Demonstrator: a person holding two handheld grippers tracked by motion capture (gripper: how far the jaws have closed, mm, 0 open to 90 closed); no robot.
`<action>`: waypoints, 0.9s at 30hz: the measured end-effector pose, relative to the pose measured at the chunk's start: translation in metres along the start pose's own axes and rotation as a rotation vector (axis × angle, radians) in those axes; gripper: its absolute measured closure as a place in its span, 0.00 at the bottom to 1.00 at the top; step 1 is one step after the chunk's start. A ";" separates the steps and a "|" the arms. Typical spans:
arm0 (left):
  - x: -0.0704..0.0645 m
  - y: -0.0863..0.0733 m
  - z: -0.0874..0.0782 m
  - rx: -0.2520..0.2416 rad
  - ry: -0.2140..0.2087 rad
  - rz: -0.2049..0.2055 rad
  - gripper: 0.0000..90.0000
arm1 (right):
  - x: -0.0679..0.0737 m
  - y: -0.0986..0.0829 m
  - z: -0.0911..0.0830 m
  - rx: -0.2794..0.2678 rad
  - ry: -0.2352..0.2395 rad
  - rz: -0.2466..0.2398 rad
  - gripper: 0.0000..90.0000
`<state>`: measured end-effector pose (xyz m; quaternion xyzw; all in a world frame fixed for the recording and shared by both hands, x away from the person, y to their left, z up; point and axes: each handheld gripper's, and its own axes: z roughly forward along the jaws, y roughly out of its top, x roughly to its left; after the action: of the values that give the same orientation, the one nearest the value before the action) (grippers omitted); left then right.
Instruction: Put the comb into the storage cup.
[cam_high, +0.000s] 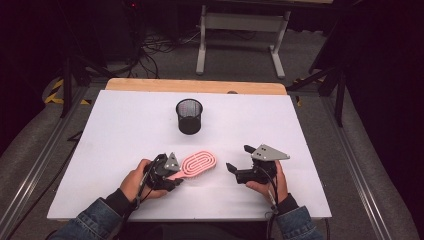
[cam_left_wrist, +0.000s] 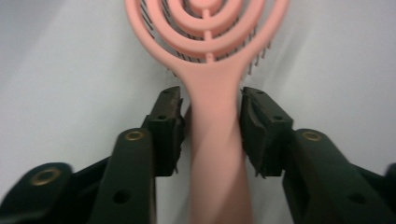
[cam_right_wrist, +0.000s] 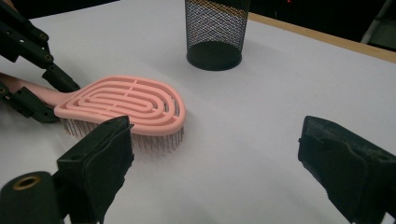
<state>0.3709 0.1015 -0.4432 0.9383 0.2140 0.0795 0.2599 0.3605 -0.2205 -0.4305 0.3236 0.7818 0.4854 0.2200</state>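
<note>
Left tool (cam_high: 172, 181): held in the left hand (cam_high: 134, 181) near the front edge of the counter (cam_high: 125, 125), left of centre. In the left gripper view its jaws are seen set either side of the handle of the pink hairbrush (cam_left_wrist: 212, 93); one pad looks pressed to the handle, while contact on the other side cannot be made out.

Pink hairbrush: laid on the counter between the two tools, bristles down, as is shown in the right gripper view (cam_right_wrist: 123, 107). Its oval head is pointed toward the right and the back edge in the high view (cam_high: 199, 163).

Black mesh cup (cam_high: 189, 116): stood upright toward the back edge, about mid-width, well apart from the brush. Its open mesh wall and solid base are seen closer in the right gripper view (cam_right_wrist: 215, 30).

Right tool (cam_high: 239, 161): held in the right hand (cam_high: 270, 185) near the front edge, right of centre. Its jaws are spread wide over bare counter, nothing between them.
</note>
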 end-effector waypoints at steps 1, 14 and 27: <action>0.002 0.002 0.001 0.010 -0.023 -0.005 0.62 | -0.001 -0.001 0.000 0.001 0.002 0.004 0.12; 0.018 0.007 0.004 0.020 -0.077 -0.077 0.76 | 0.000 -0.003 0.003 0.012 0.020 0.005 0.13; 0.008 0.001 0.002 -0.080 0.080 -0.074 0.78 | 0.004 -0.004 0.009 0.033 0.040 -0.005 0.13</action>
<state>0.3787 0.1031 -0.4440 0.9147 0.2552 0.1157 0.2911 0.3620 -0.2132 -0.4381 0.3157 0.7947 0.4782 0.2003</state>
